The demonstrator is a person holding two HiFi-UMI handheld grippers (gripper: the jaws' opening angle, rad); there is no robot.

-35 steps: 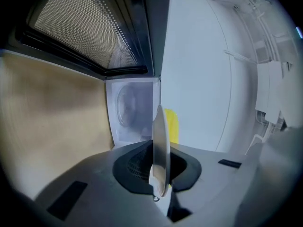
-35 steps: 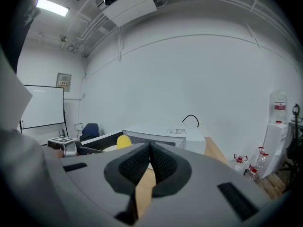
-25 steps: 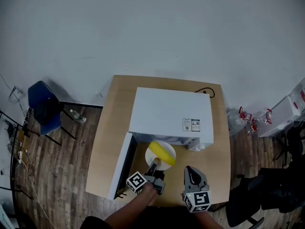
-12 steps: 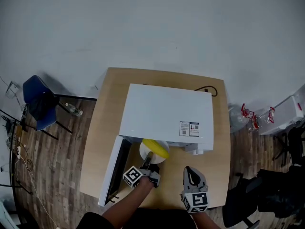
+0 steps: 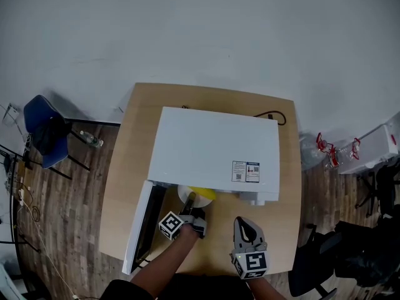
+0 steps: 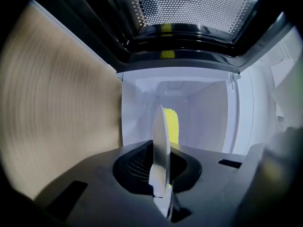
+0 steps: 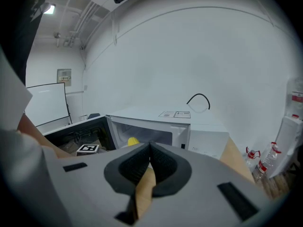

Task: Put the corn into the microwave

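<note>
Corn [image 5: 204,193]: yellow, ridged cob, lying on a round white plate [image 5: 185,196] at the mouth of the microwave [image 5: 212,149], partly under the top edge of the opening. Left gripper view: the plate shows edge-on as a thin white disc [image 6: 161,141], with the corn [image 6: 172,126] just beyond it against the pale, smooth cavity.

Left gripper [image 5: 190,204]: jaws clamped on the plate's rim at the plate's 6 o'clock. Right gripper [image 5: 242,224]: jaws pressed together with nothing between them, over bare table at 5 o'clock from the plate, clear of the microwave front.

Microwave: white box with a flat top and a small printed label [image 5: 245,172] near its front right corner. The door [image 5: 139,229] is swung open toward 7 o'clock; its dark inner face with a perforated metal screen [image 6: 189,4] fills the top of the left gripper view.

Surroundings: a light wood-grain table [image 5: 122,167]; a black cable [image 5: 275,116] looped at the microwave's 1 o'clock corner; a blue chair [image 5: 39,133] and a clear bottle [image 5: 91,141] on the plank floor [image 5: 69,217] at 9 o'clock from the table.
</note>
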